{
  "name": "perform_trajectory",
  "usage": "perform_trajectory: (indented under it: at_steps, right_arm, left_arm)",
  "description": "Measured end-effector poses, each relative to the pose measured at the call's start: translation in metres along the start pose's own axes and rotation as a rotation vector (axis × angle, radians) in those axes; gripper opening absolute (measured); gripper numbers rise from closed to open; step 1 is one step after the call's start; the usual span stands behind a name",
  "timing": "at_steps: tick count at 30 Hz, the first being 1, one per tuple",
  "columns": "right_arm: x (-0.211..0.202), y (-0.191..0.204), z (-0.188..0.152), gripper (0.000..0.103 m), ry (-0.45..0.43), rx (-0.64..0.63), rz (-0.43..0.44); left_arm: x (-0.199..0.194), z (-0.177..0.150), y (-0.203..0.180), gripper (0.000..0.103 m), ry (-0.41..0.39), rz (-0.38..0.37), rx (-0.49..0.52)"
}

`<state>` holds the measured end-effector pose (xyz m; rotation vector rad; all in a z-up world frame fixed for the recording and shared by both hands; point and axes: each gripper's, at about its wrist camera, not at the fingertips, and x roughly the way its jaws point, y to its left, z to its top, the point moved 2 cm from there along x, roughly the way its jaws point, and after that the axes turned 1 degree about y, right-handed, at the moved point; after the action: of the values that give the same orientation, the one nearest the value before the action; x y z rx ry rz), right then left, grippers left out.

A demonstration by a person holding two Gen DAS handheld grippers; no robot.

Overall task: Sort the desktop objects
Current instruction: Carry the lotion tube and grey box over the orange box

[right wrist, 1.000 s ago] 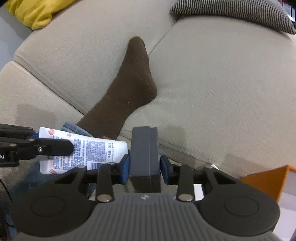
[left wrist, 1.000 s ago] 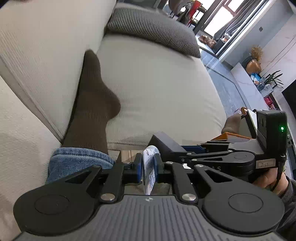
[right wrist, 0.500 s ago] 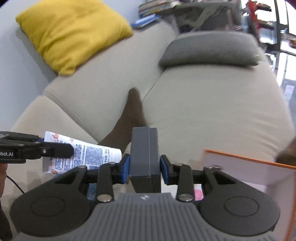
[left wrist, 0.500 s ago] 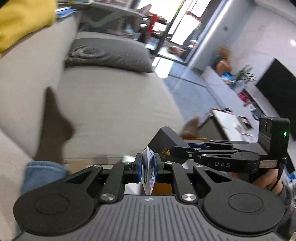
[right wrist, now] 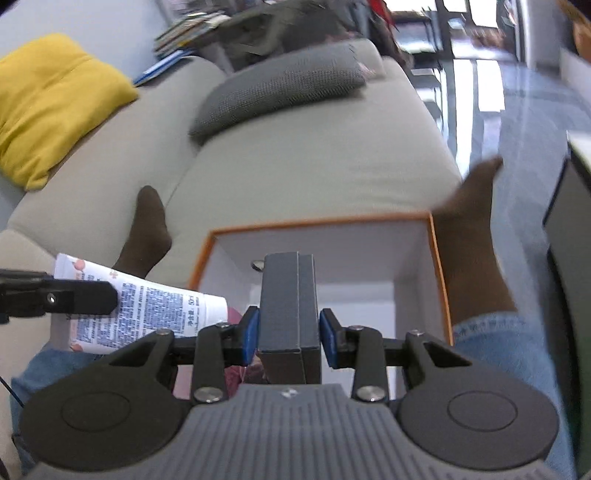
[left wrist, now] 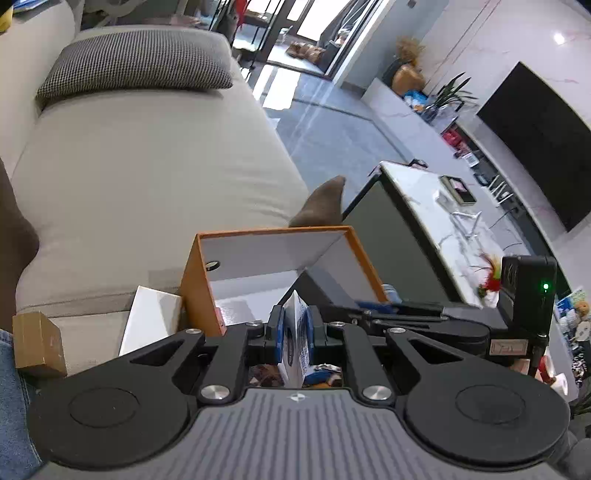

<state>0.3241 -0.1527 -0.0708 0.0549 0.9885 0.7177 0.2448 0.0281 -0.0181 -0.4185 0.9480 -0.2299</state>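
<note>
Ahead of me runs a beige fabric sofa (left wrist: 147,155) with a grey houndstooth cushion (left wrist: 136,66) and a yellow pillow (right wrist: 55,103). Glossy grey floor tiles (left wrist: 332,129) catch daylight from tall glass doors (left wrist: 303,22); a black wall television (left wrist: 539,136) hangs opposite.
</note>
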Motion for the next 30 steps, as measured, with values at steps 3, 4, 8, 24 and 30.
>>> perform_trajectory:
  at_steps: [3,4,8,24,30]
  right_arm:
    - [0.018,-0.013,-0.008,0.037,0.03,0.091,0.079]
    - [0.026,-0.014,-0.01,0.037,0.043,0.12,0.11]
    - [0.052,-0.024,-0.018,0.037,0.08,0.255,0.227]
    - [0.081,-0.017,-0.03,0.045,0.224,0.142,0.107]
    - [0.089,-0.002,-0.027,0.04,0.239,0.111,0.137]
  left_arm:
    - [0.0,0.0,0.004,0.013,-0.006,0.021,-0.006]
    - [-0.004,-0.001,0.007,0.013,-0.01,0.027,-0.007]
    - [-0.001,0.001,0.008,0.013,-0.005,0.033,-0.006]
    - [0.022,0.005,0.001,0.013,0.04,0.009,0.006]
    - [0.036,0.017,0.0,0.013,0.062,0.06,0.042]
